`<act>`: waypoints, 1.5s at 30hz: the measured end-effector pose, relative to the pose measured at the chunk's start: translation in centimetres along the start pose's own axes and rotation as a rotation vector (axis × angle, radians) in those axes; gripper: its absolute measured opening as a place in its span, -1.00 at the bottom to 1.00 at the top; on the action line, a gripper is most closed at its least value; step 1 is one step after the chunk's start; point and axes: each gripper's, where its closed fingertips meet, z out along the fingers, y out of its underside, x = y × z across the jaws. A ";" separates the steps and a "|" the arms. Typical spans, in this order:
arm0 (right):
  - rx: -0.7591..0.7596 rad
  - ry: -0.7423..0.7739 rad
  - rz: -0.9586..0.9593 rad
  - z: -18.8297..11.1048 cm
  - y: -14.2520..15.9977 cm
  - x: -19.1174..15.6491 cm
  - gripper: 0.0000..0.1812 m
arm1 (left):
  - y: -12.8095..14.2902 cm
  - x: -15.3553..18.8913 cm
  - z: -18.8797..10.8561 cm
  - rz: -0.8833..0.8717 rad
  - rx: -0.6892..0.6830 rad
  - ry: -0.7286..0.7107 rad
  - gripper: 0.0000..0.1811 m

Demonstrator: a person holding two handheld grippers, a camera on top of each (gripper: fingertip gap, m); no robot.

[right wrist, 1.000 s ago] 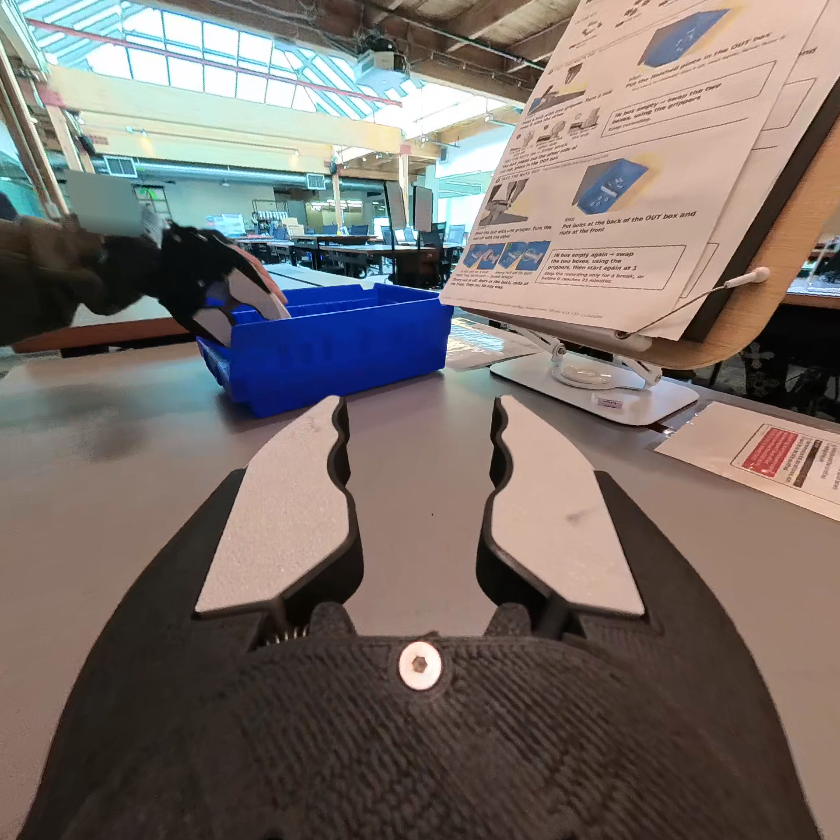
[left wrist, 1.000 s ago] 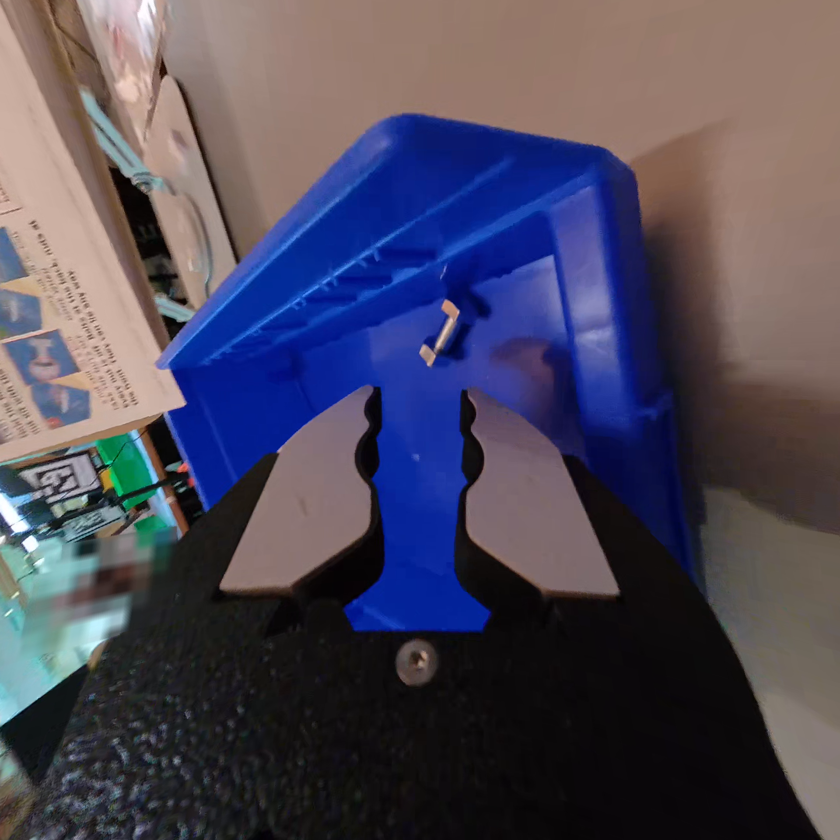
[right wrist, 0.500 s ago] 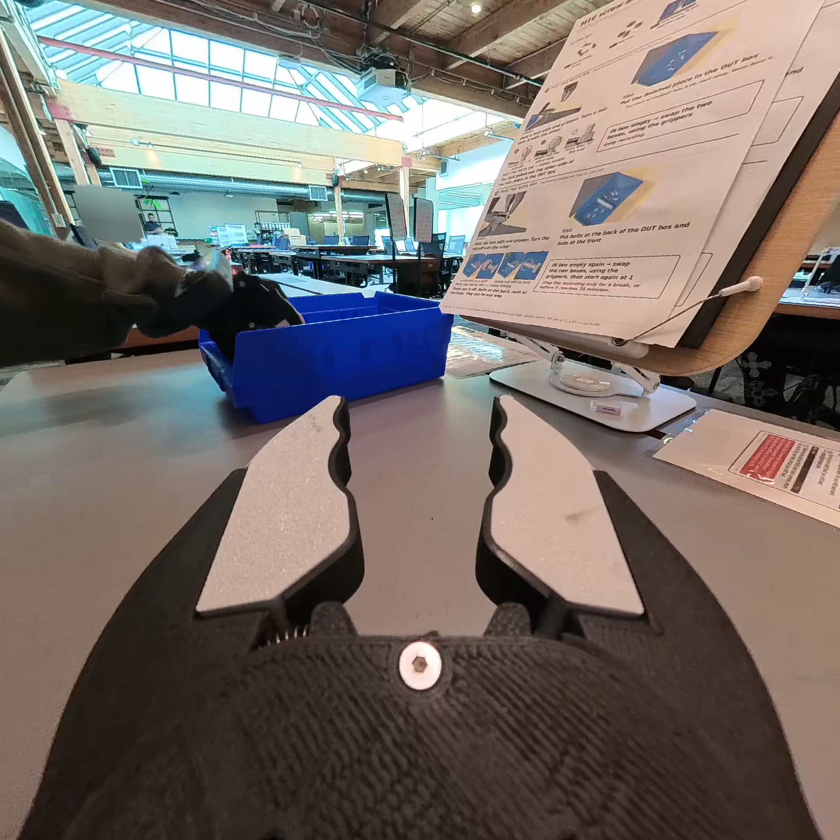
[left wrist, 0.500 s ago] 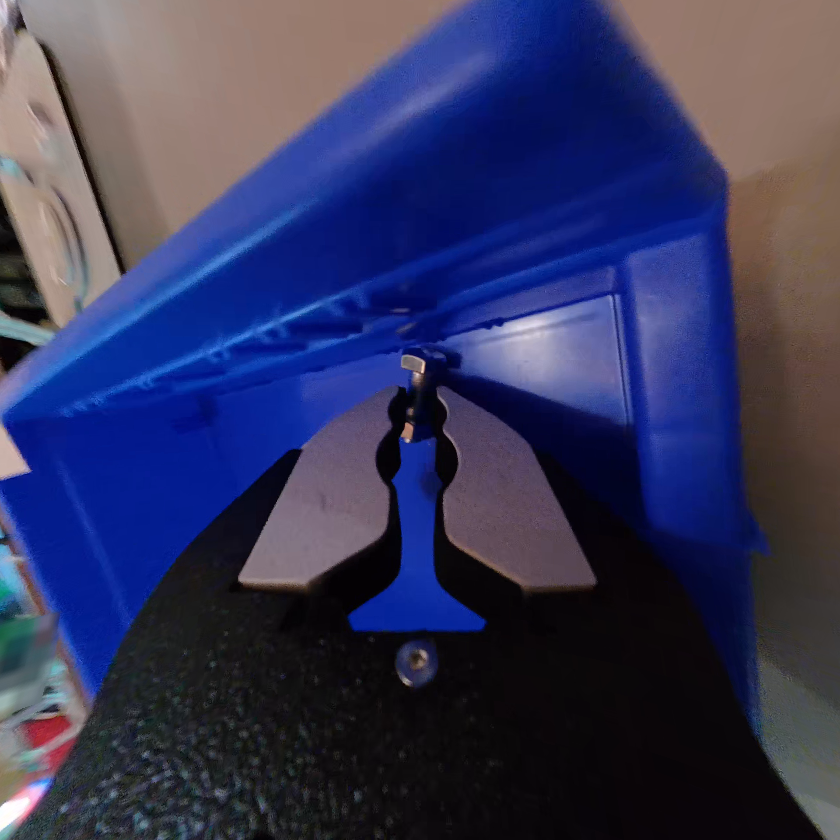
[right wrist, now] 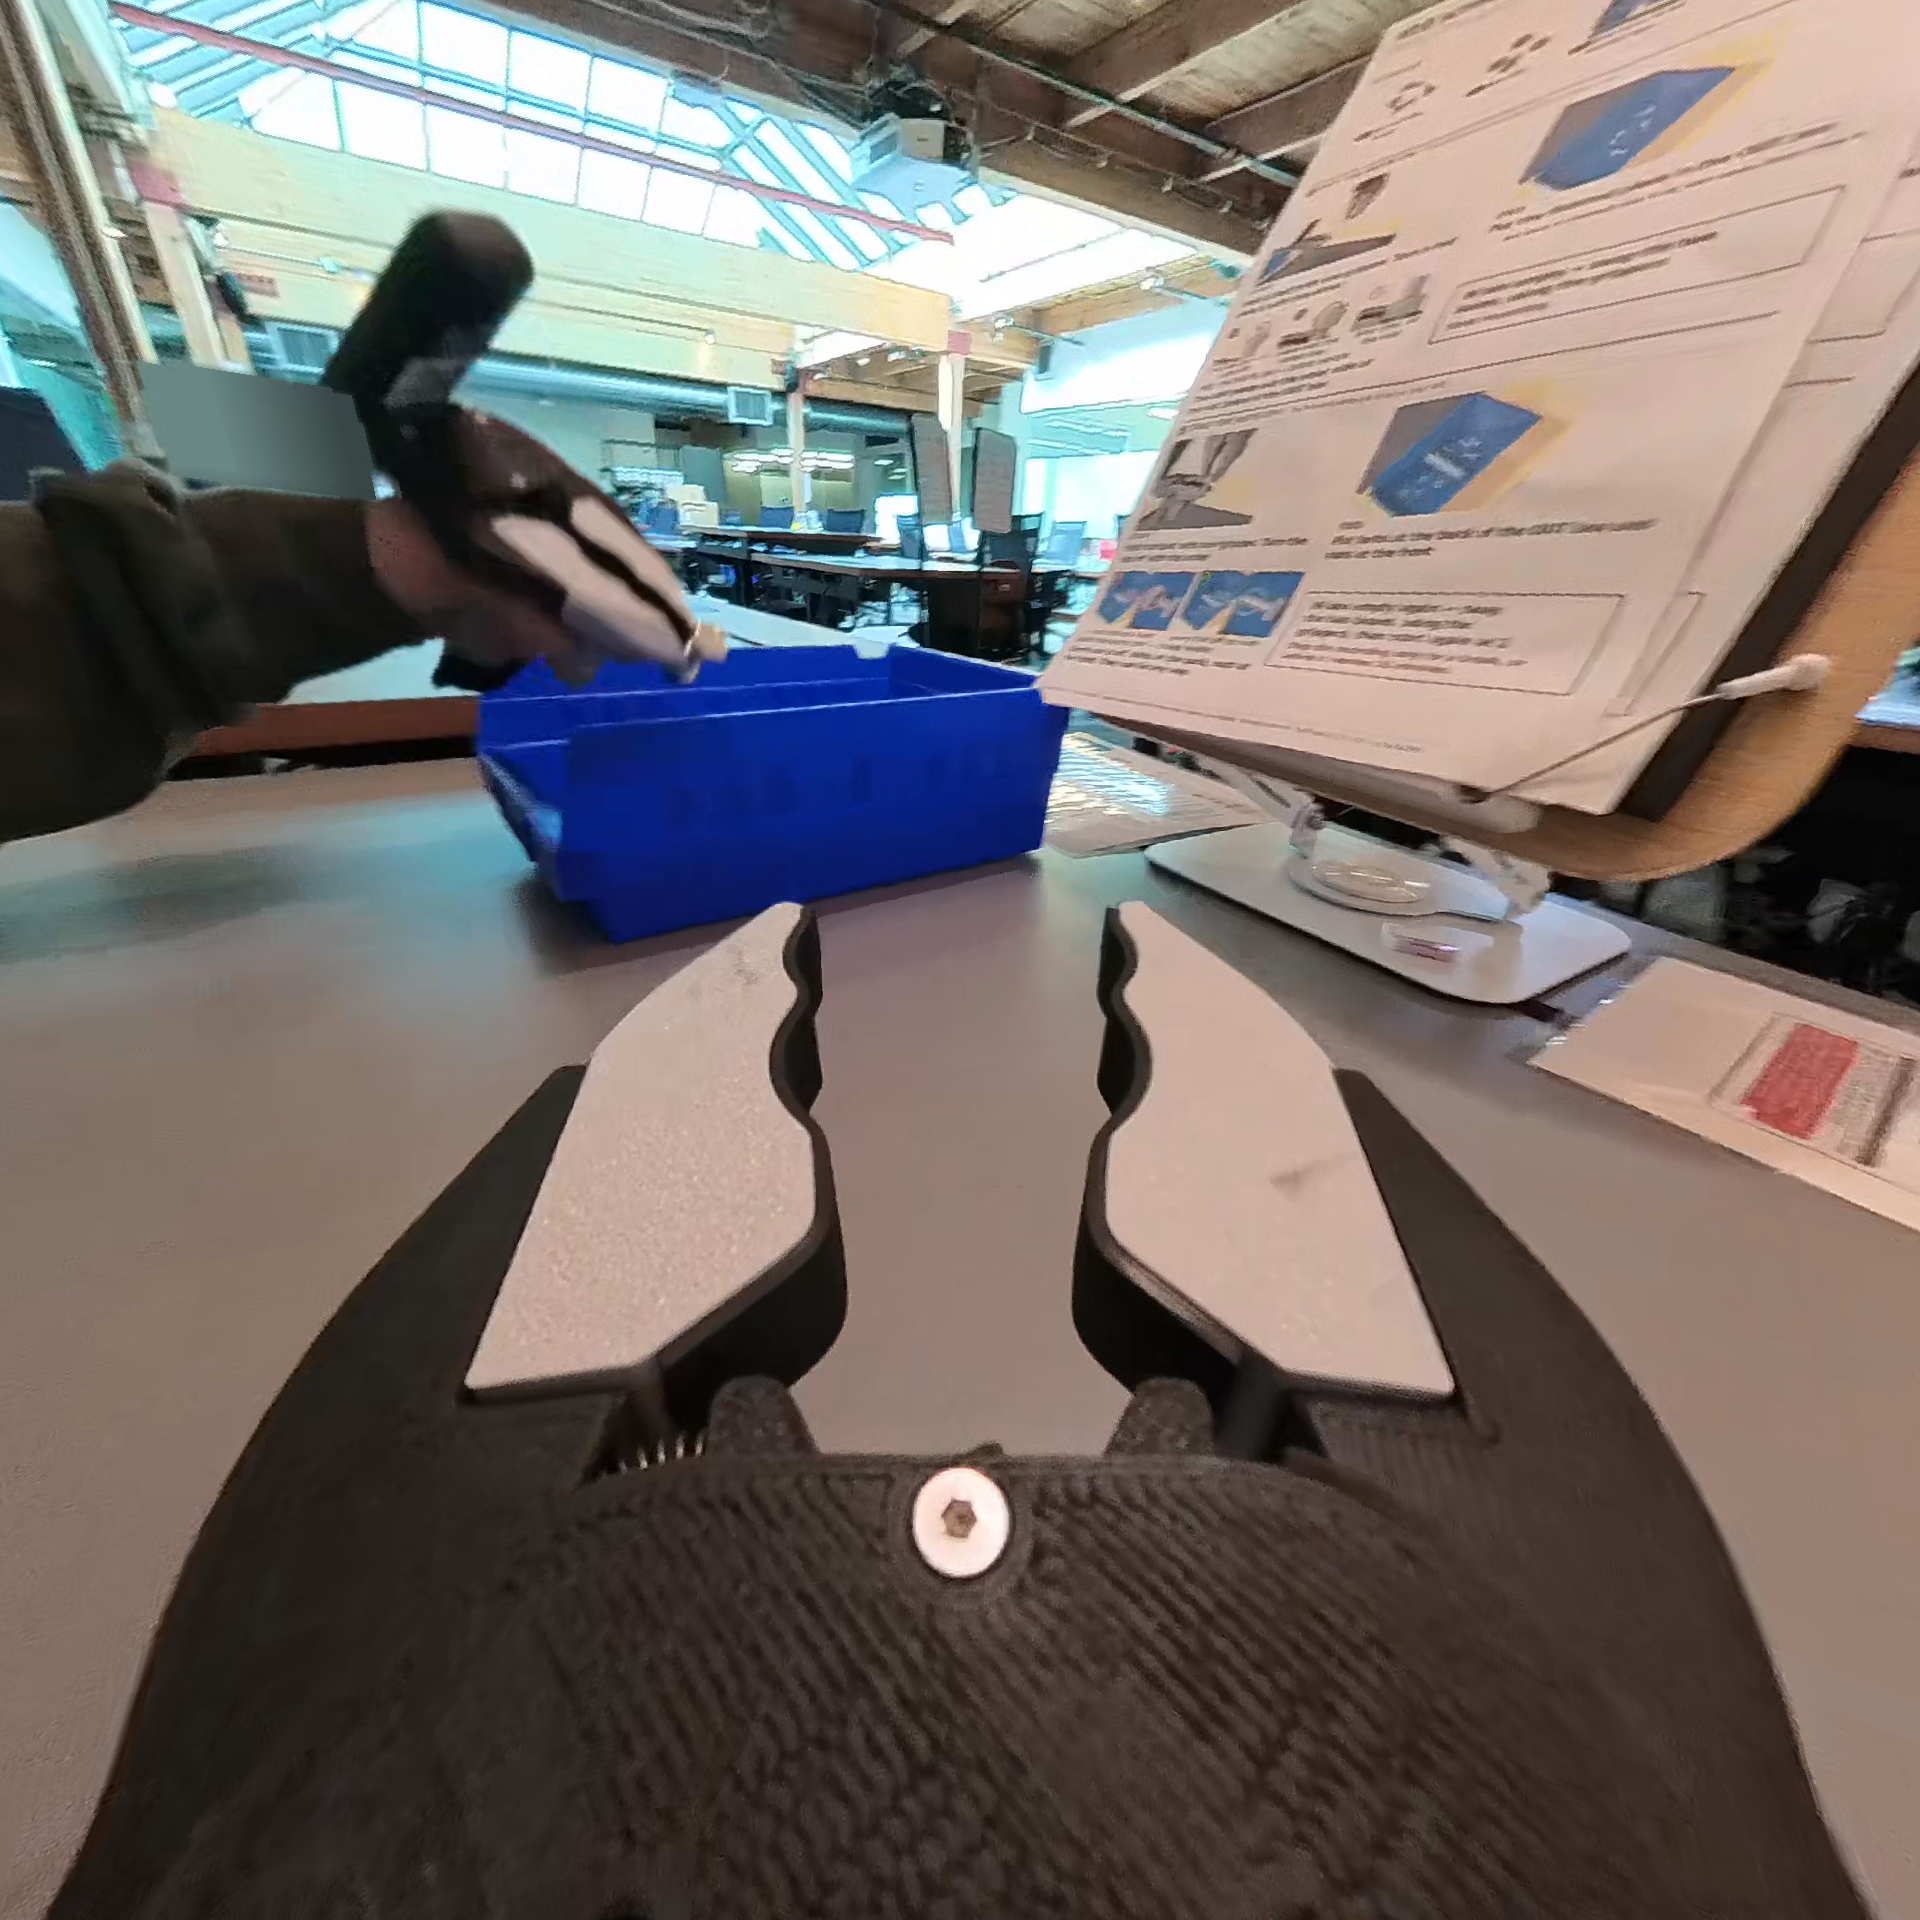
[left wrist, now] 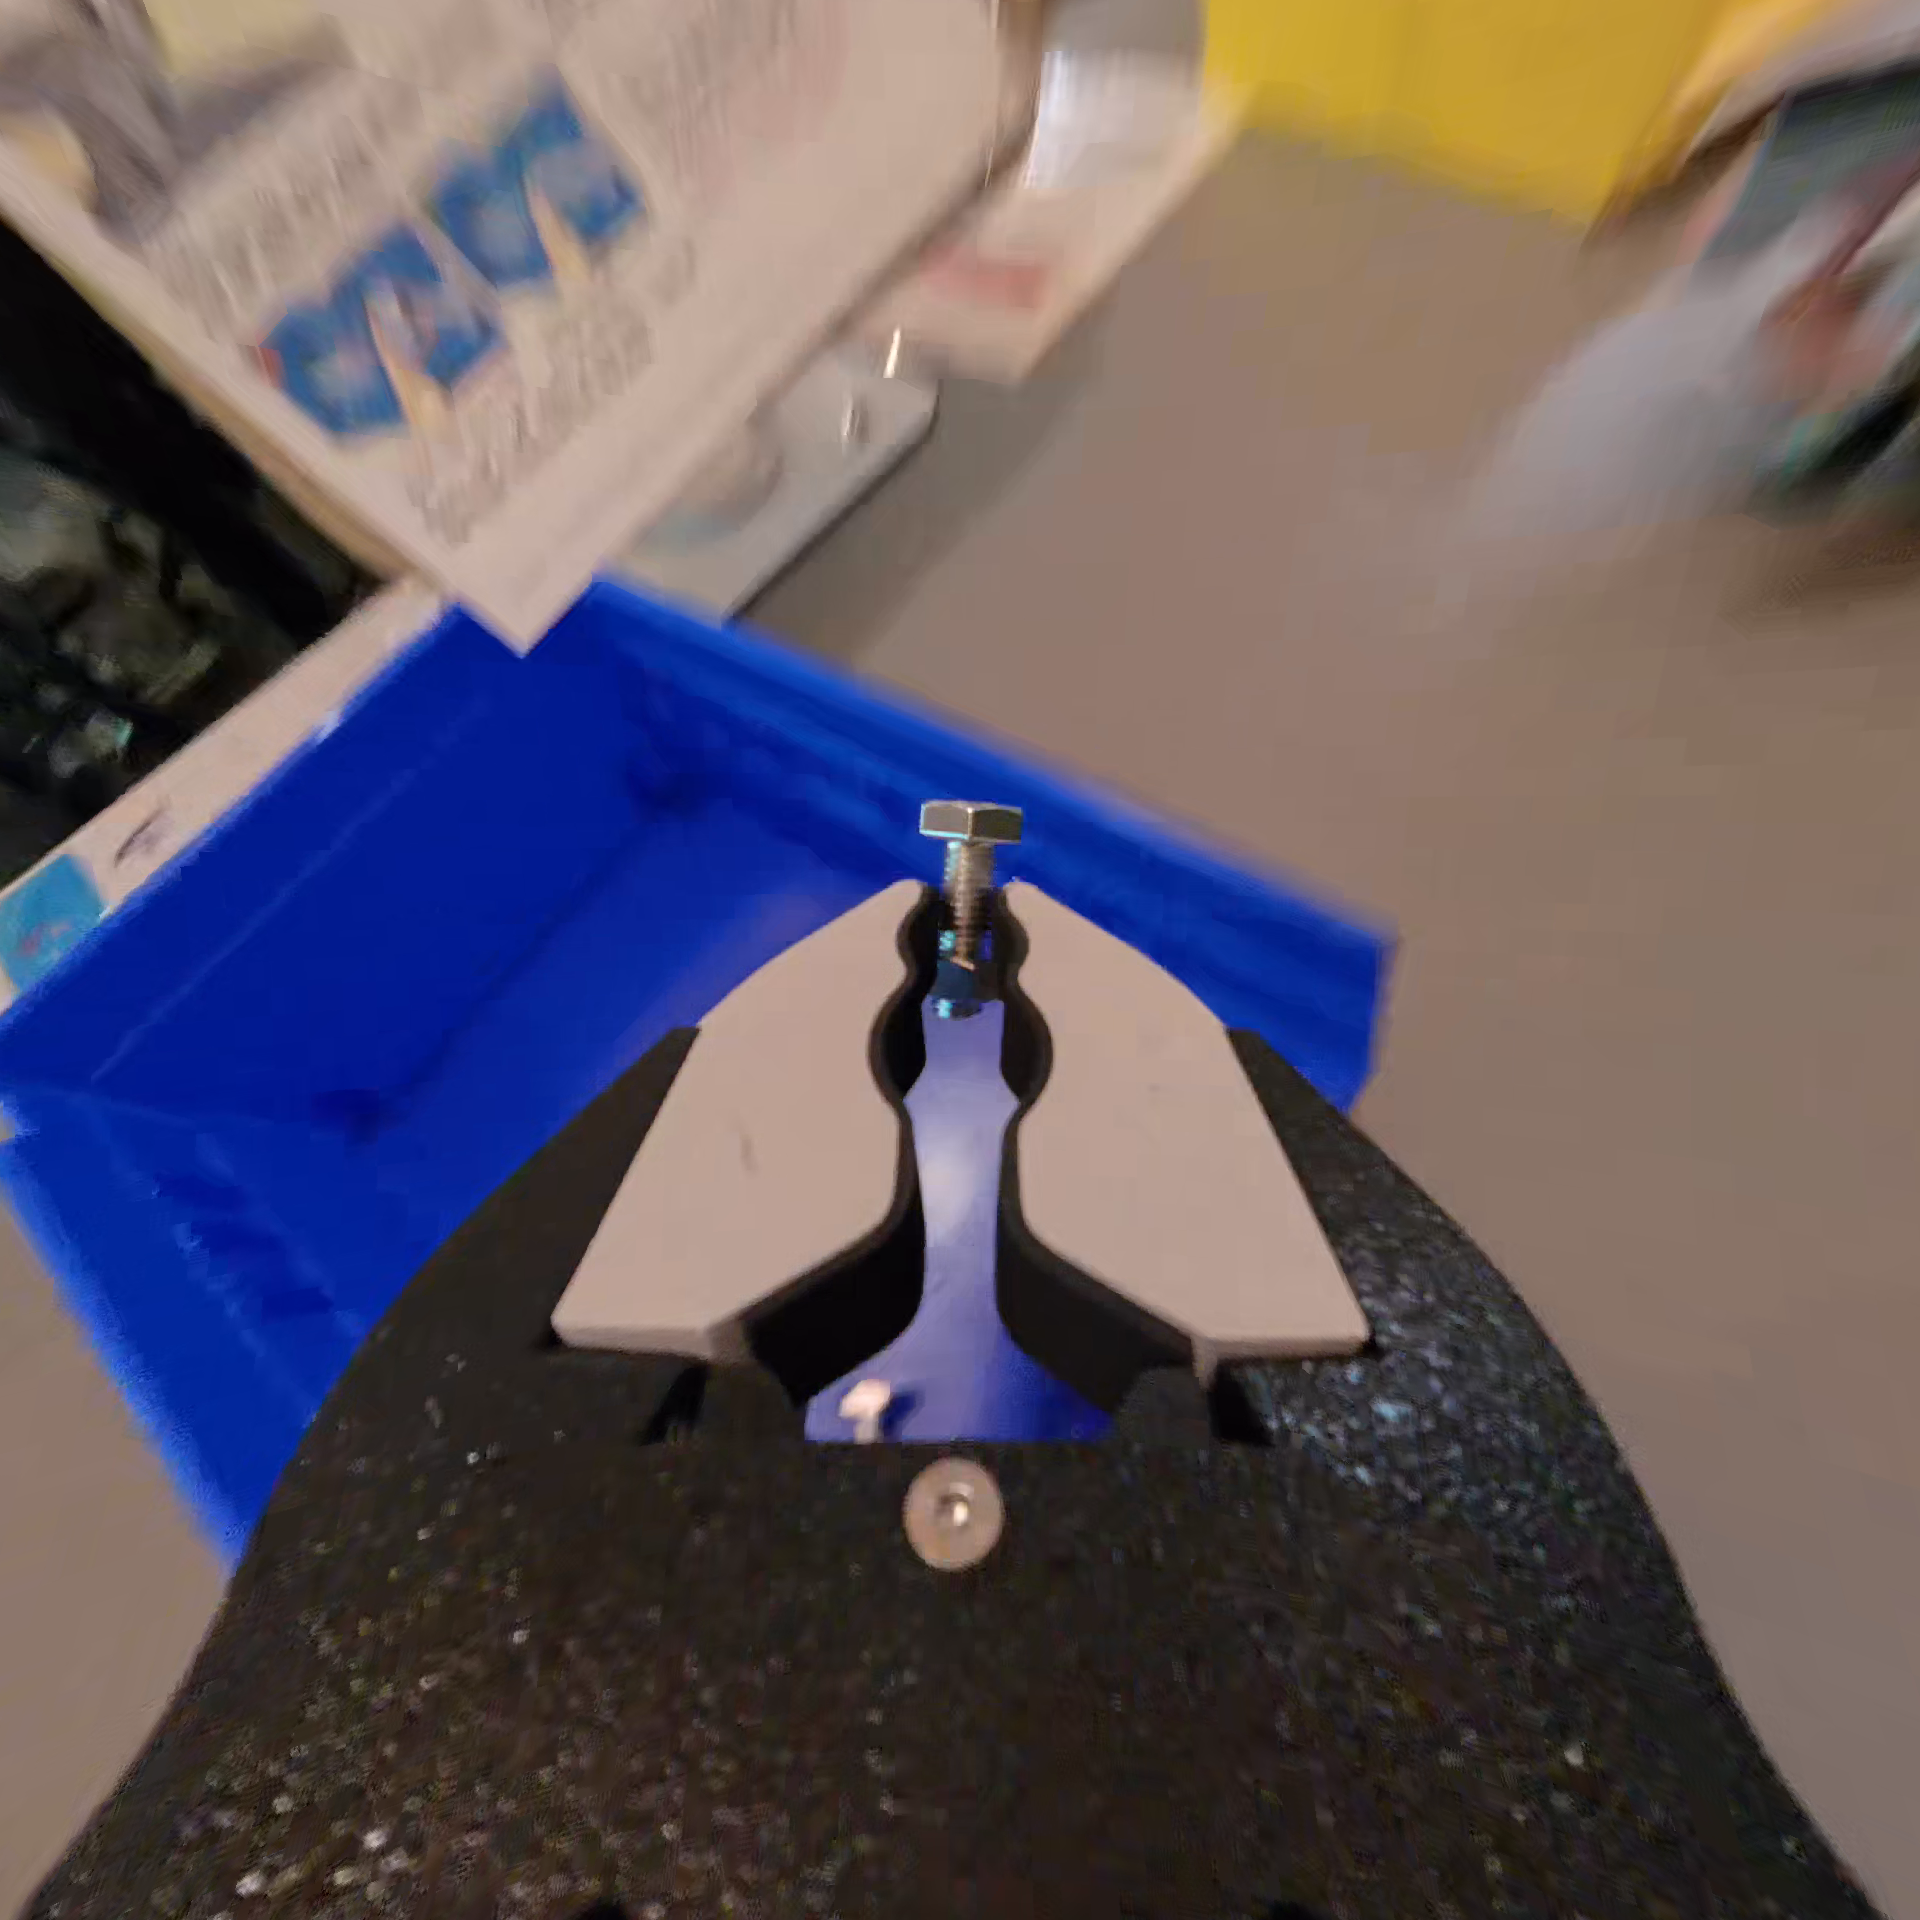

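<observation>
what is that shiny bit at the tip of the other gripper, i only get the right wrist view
Observer: A small silver bolt. The left gripper is shut on its threaded shaft, and the hex head sticks out past the fingertips.
Operator: ok is it over the bin or off to the side
Observer: Over it. In the left wrist view the floor of the blue bin shows through the gap between the fingers.
Operator: anything lying in there
Observer: One small silver piece lies on the bin floor, seen low in that same gap. It is too blurred to name.
</observation>
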 end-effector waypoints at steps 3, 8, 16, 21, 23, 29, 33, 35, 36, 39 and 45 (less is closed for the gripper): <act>0.001 -0.138 0.130 1.1 -0.2 -2.6 -0.38 | -5.3 5.0 -1.2 -0.077 0.285 0.121 -0.90; 0.133 -0.435 0.603 2.0 -2.9 -6.9 -0.36 | -9.8 14.1 -0.2 0.011 0.638 0.269 -0.90; 0.048 -0.791 1.174 2.3 -2.8 -11.0 -0.32 | -9.1 21.1 5.0 0.231 0.611 0.353 -0.90; 0.059 -0.841 1.260 2.1 -3.3 -11.3 -0.44 | -8.5 22.4 5.9 0.294 0.547 0.391 -0.90; 0.057 -0.844 1.261 2.0 -3.4 -11.4 -0.48 | -8.3 22.5 6.1 0.307 0.534 0.386 -0.90; 0.034 -0.813 1.154 2.2 -3.0 -11.6 -0.57 | -8.2 22.6 6.0 0.313 0.521 0.391 -0.90; 0.045 -0.645 0.806 2.7 -2.7 -11.0 -0.57 | -8.2 21.3 6.0 0.195 0.485 0.327 -0.59; 0.060 -0.491 0.477 2.6 -2.7 -10.1 -0.57 | -8.3 20.6 5.7 0.006 0.476 0.352 -0.49; 0.064 -0.413 0.283 2.4 -2.6 -9.6 -0.57 | -8.4 20.5 5.6 -0.123 0.470 0.395 -0.48; 0.064 -0.228 -0.317 1.8 -2.4 -9.0 -0.57 | -8.0 20.7 5.7 -0.519 0.378 0.581 -0.53; -0.008 -0.098 -0.822 2.4 -1.0 -9.7 -0.57 | -5.3 22.1 7.1 -0.650 0.080 0.692 -0.71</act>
